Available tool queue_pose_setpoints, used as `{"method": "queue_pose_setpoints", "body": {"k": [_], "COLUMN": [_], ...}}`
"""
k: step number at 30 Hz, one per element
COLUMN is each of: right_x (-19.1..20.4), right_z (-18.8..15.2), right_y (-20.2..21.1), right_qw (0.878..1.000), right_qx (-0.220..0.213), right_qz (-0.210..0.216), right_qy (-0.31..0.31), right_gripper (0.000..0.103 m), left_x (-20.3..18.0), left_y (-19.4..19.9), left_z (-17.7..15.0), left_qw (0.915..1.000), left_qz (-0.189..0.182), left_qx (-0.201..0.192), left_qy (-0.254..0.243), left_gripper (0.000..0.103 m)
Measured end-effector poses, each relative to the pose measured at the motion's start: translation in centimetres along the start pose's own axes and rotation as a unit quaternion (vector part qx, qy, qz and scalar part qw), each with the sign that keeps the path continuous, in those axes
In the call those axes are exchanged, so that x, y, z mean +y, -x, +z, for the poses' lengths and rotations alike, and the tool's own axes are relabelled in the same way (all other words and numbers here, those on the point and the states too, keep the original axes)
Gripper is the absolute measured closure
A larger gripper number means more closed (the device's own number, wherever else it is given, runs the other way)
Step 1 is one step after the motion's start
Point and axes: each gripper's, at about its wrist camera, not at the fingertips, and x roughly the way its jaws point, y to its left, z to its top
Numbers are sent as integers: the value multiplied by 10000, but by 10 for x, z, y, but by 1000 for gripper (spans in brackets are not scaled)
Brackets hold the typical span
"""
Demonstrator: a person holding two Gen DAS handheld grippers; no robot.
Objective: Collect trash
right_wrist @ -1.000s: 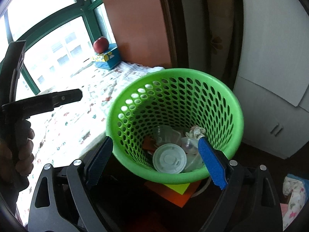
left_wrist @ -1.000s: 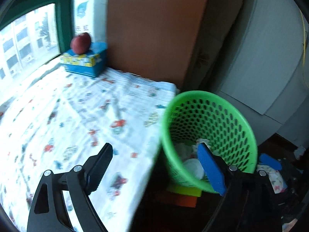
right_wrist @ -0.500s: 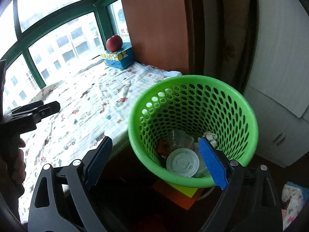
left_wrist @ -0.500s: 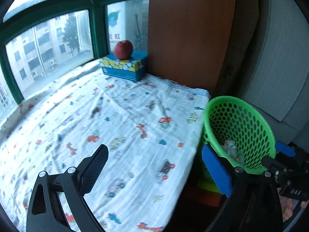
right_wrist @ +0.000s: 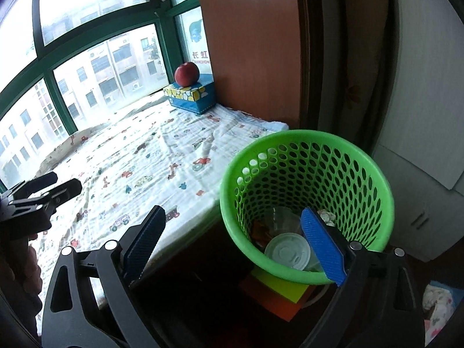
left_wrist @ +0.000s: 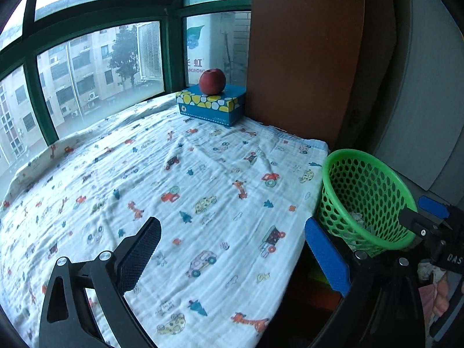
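A green perforated basket (right_wrist: 307,179) stands beside the cloth-covered ledge; it also shows in the left wrist view (left_wrist: 362,197). Inside it lie a white plastic lid (right_wrist: 287,252), a clear cup (right_wrist: 282,217) and crumpled paper (right_wrist: 326,216). My right gripper (right_wrist: 232,237) is open and empty, above the basket's near-left rim. My left gripper (left_wrist: 232,252) is open and empty over the patterned cloth (left_wrist: 174,188), left of the basket. It appears at the left edge of the right wrist view (right_wrist: 46,185).
A red apple (left_wrist: 212,81) sits on a blue tissue box (left_wrist: 211,105) at the ledge's far corner by the window. A brown panel (left_wrist: 304,52) rises behind. Orange and yellow sheets (right_wrist: 278,290) lie under the basket. Grey cabinets (right_wrist: 420,116) stand at right.
Both grippers drew back and up from the basket. The left one swung left over the cloth; the basket now sits at its right. Both stayed open.
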Motion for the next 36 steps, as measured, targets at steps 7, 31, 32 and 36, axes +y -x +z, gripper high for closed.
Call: {"method": "queue_pose_setpoints", "body": {"k": [7,31,32,36], "right_x": [8,18,18,17], "right_z": [1,3,3,3], "right_y": [2,9,10,11], "right_qw": [9999,9997,9997,9997], "right_qx": [-54,-222,-230,-232], "right_qz": [86,126,120,123], "right_qy": [-4,49,48,19], "right_gripper": [8,7,7,7], "left_x": [13,16,16,16], "left_y": [8,22,22,22], "left_z": [-6,-7,-7,-8], "left_qw": [9998,9994,9993,9993], "left_qz": [61,93,96,80], "left_qx": [-66,-188,-187,-185], "left_qy": [176,290,301,304], "left_gripper": [7,7,7,7]}}
